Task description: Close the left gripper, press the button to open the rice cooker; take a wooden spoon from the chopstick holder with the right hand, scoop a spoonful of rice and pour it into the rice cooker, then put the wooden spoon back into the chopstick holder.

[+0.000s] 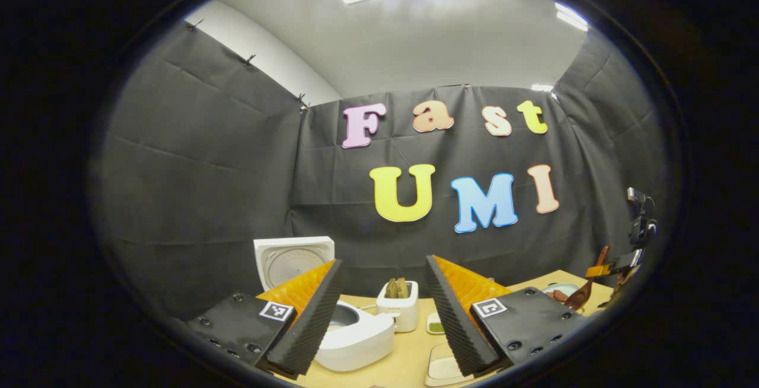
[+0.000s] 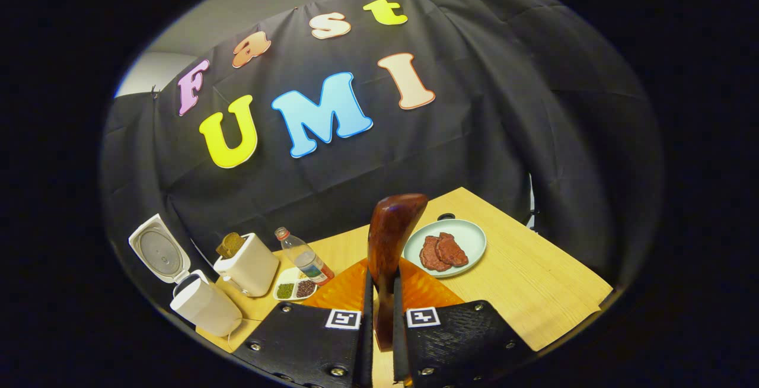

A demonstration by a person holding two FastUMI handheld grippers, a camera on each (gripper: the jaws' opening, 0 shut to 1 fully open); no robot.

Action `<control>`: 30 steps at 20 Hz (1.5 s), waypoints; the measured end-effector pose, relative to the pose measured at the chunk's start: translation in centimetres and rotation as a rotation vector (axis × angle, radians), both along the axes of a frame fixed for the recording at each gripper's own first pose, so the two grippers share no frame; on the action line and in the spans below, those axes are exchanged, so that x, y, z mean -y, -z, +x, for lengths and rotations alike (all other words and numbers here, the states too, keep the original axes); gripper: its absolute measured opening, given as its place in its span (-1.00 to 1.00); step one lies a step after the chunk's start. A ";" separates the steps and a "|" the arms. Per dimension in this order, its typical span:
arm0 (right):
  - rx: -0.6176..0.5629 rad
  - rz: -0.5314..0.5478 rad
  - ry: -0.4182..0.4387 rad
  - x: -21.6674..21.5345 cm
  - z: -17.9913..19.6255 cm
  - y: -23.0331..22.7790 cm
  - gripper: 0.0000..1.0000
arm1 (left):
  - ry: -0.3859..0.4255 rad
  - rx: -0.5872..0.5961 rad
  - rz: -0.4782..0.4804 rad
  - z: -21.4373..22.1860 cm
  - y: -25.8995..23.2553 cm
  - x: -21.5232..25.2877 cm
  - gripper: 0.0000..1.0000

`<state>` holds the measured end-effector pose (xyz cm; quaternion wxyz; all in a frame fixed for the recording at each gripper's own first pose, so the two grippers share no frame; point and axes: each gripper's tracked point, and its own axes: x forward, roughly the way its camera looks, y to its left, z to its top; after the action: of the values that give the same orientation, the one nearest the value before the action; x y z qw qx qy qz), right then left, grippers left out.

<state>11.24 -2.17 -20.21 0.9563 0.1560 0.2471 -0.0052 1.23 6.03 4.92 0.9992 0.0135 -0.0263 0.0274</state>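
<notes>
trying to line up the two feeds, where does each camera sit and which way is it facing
Left gripper view: rides on the left tongs, level and low over the table, facing the back wall; its own two fingers stand apart, with the open rice cooker and toaster between them.
Right gripper view: rides on the right tongs, higher and tilted down at the table; its fingers are shut on the wooden spoon, plate of meat beyond.
Shared: rice cooker, toaster, the spoon and right tongs.
</notes>
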 end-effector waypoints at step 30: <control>0.262 -0.297 -0.012 -0.5 -3.6 -13.1 0.98 | -0.210 -0.003 0.023 7.7 -0.2 -10.5 0.88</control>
<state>7.63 -1.63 -7.14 0.9929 0.0111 0.1178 -0.0157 8.97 16.55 5.17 0.9906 0.0278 -0.0235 0.1317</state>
